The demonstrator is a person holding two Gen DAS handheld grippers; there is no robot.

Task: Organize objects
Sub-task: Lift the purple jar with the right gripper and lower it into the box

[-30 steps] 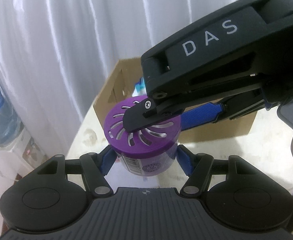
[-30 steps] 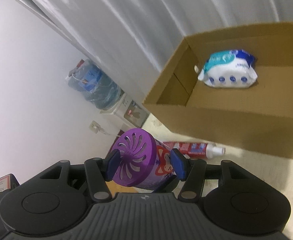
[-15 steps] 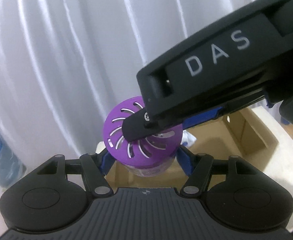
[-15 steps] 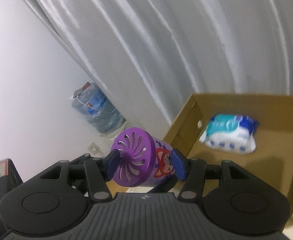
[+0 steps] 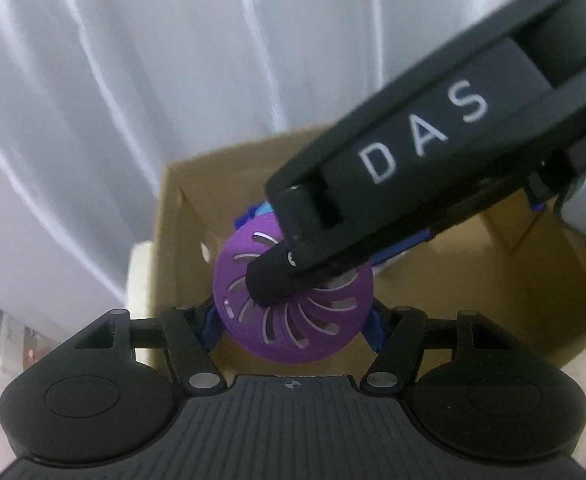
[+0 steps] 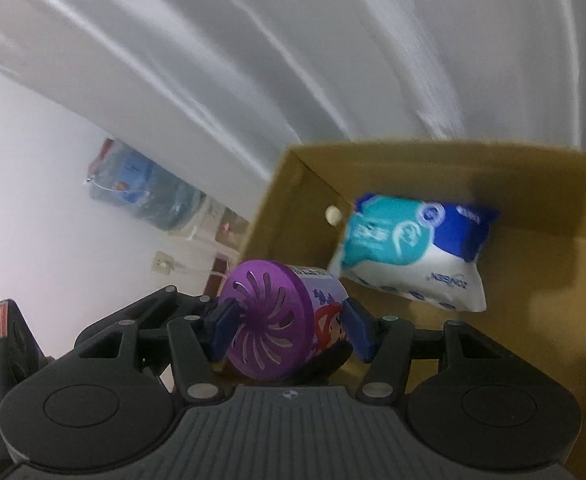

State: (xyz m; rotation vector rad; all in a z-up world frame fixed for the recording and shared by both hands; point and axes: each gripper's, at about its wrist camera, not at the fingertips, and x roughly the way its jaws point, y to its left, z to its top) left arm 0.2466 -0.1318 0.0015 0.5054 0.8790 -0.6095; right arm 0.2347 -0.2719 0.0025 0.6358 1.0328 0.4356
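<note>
Left wrist view: the left tool (image 5: 293, 320) has its blue pads closed on a purple air freshener can (image 5: 293, 304), held above the open cardboard box (image 5: 493, 280). Across the can's slotted lid reaches the right tool (image 6: 289, 328), whose pads also clamp the can's sides. Farther right, a blue-and-teal wipes pack (image 6: 409, 248) lies inside the box near its back wall.

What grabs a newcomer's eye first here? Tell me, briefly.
The purple air freshener can with its slotted lid, clamped from both sides by the left gripper and right gripper, hangs over the open cardboard box. Inside the box, a teal-and-blue wipes pack leans against the back wall.
</note>
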